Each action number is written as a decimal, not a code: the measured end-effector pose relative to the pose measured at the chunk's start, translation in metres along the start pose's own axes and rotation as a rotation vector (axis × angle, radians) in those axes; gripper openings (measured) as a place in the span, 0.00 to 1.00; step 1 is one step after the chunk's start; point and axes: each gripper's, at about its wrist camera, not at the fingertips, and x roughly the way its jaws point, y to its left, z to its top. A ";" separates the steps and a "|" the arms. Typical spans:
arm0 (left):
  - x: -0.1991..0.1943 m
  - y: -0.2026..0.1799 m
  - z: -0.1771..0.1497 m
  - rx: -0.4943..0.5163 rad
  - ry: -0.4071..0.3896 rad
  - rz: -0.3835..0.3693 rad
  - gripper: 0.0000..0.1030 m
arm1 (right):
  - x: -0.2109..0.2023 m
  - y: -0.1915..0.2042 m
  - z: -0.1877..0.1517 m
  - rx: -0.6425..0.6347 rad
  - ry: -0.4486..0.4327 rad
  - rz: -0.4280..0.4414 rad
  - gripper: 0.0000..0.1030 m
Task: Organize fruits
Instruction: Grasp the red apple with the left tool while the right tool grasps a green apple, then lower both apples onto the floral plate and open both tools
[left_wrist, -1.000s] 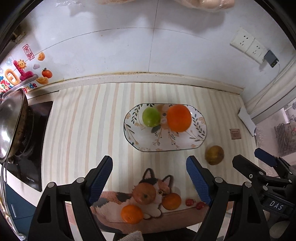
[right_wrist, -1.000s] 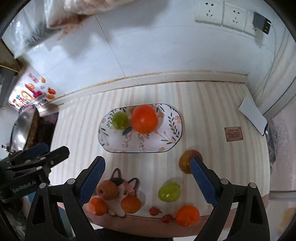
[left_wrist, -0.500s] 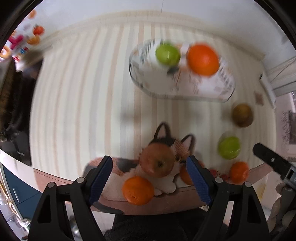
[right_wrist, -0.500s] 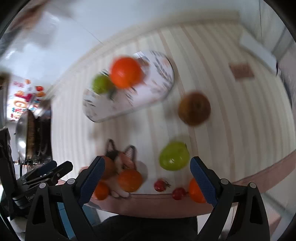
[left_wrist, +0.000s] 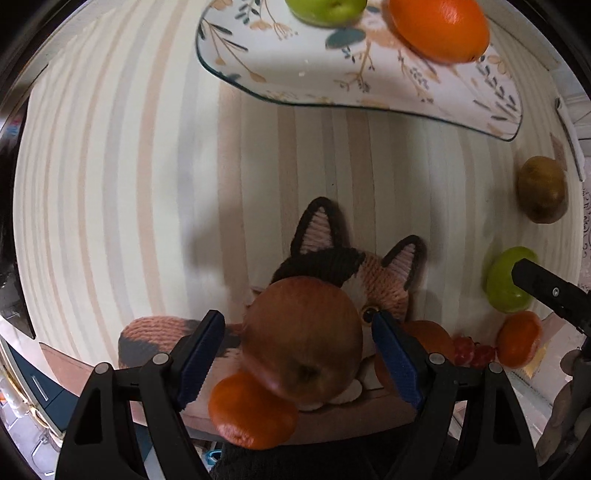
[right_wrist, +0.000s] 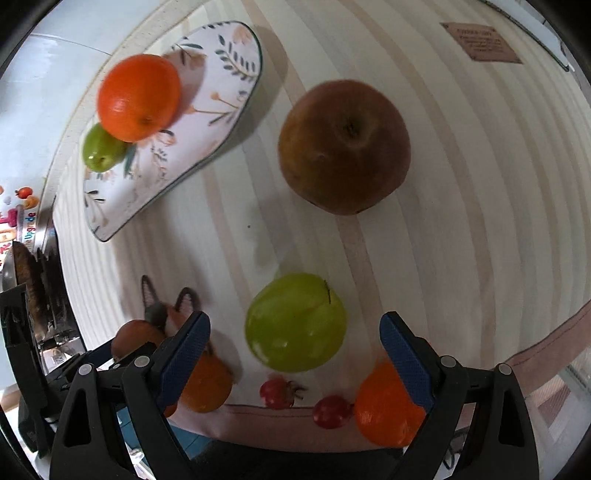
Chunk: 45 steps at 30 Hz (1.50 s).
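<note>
My left gripper (left_wrist: 298, 316) points down, open, its blue pads either side of a red-brown apple (left_wrist: 303, 339) with a small gap on each side. The apple rests on a knitted cat mat (left_wrist: 384, 273) beside two oranges (left_wrist: 251, 413) (left_wrist: 428, 339). My right gripper (right_wrist: 295, 317) is open around a green apple (right_wrist: 295, 321) without touching it. A brown apple (right_wrist: 343, 147) lies beyond it. The floral plate (left_wrist: 369, 92) holds a big orange (left_wrist: 439, 27) and a green apple (left_wrist: 325, 9).
At the counter's front edge lie another orange (right_wrist: 388, 406) and two small red fruits (right_wrist: 277, 393) (right_wrist: 330, 411). A stove with a pan (right_wrist: 26, 266) is at the far left. A brown card (right_wrist: 480, 42) lies at the back right.
Both grippers have dropped toward the counter and tipped downward. The left now straddles the red-brown apple, the right the green apple. Jaw widths are unchanged.
</note>
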 end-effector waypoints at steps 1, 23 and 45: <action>0.003 -0.001 0.000 -0.001 0.005 0.001 0.79 | 0.005 0.001 0.001 -0.005 0.012 -0.004 0.92; 0.013 -0.020 0.002 0.010 -0.073 0.023 0.60 | 0.013 0.027 -0.007 -0.082 -0.055 -0.089 0.60; -0.097 0.005 0.055 -0.029 -0.297 -0.052 0.60 | -0.055 0.044 0.090 0.073 -0.172 0.181 0.60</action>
